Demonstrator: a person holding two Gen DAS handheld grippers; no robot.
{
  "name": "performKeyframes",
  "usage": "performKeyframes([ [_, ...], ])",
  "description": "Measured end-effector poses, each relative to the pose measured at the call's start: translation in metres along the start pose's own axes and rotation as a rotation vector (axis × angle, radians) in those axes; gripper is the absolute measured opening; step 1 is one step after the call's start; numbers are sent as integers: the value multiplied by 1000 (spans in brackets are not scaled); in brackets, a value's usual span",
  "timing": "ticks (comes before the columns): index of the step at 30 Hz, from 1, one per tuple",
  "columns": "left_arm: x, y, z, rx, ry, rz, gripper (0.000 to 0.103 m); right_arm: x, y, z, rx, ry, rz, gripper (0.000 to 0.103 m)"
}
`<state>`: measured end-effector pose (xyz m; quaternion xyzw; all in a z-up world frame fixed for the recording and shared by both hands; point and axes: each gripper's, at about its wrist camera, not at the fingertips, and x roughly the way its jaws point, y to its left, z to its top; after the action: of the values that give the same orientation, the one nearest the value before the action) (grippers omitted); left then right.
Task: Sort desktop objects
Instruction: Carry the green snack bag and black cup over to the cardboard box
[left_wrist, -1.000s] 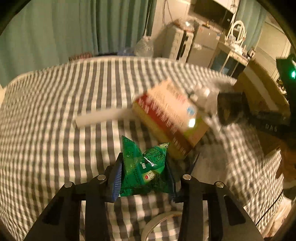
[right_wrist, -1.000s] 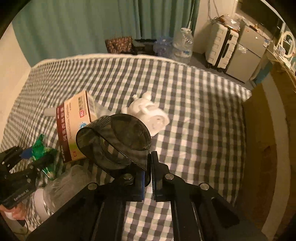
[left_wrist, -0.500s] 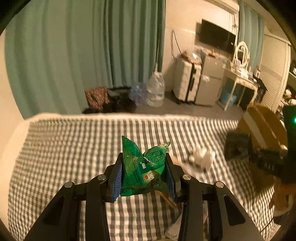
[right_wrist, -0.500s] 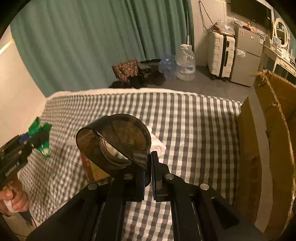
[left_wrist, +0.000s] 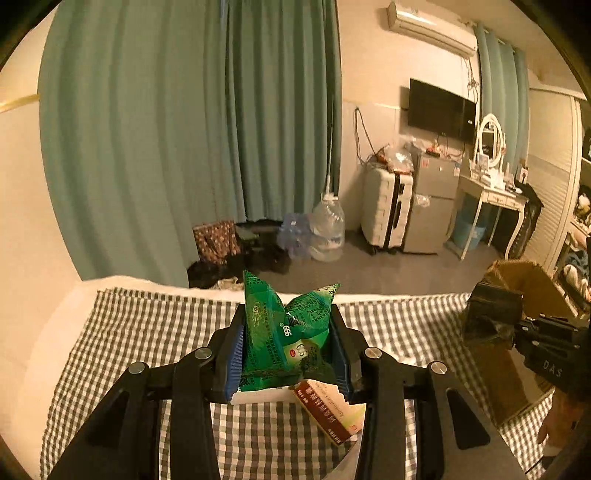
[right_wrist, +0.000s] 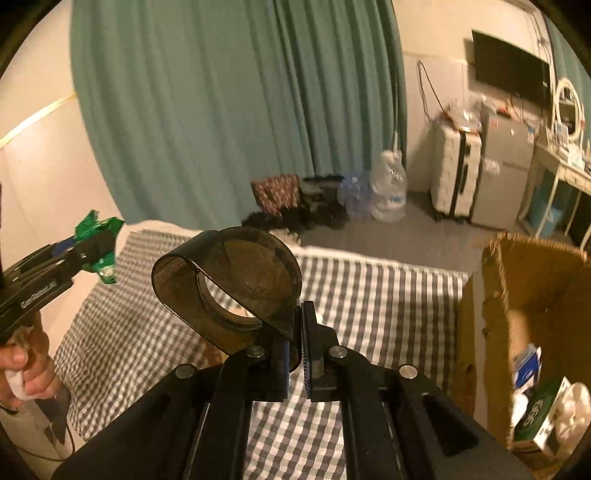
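Note:
My left gripper (left_wrist: 288, 350) is shut on a crumpled green packet (left_wrist: 286, 334), held above the checked surface (left_wrist: 147, 350). From the right wrist view the same green packet (right_wrist: 98, 245) shows at far left in the left gripper (right_wrist: 88, 251), with a hand below it. My right gripper (right_wrist: 297, 347) is shut on the edge of a dark smoked plastic holder (right_wrist: 229, 277), lifted off the checked surface (right_wrist: 369, 295). In the left wrist view that dark holder (left_wrist: 487, 314) hangs at the right. A red-and-cream box (left_wrist: 328, 410) lies below the left fingers.
An open cardboard box (right_wrist: 535, 314) stands at the right edge of the checked surface, with several items inside. A white flat object (left_wrist: 258, 395) lies under the packet. Beyond are green curtains (left_wrist: 184, 147), water bottles (left_wrist: 325, 232), a suitcase (left_wrist: 384, 210) and a small fridge.
Both grippers have risen and tilted up, so the room beyond now fills the views. The packet and the dark holder stay gripped. The cardboard box has come into the right wrist view.

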<state>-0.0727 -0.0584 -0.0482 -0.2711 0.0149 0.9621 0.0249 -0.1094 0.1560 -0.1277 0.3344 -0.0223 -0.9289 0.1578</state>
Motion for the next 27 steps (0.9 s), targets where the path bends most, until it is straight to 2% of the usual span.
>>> performKeyframes([
  [9, -31, -12, 16, -33, -31, 33, 41, -38, 25, 4, -77, -116, 64, 5],
  [12, -46, -17, 21, -20, -75, 50, 41, -46, 27, 7, -64, -134, 100, 5],
  [21, -80, -41, 39, -10, -130, 64, 41, -78, 20, 13, -46, -188, 126, 5],
  [27, -101, -55, 42, -24, -164, 78, 41, -102, 7, 11, -58, -207, 113, 5],
])
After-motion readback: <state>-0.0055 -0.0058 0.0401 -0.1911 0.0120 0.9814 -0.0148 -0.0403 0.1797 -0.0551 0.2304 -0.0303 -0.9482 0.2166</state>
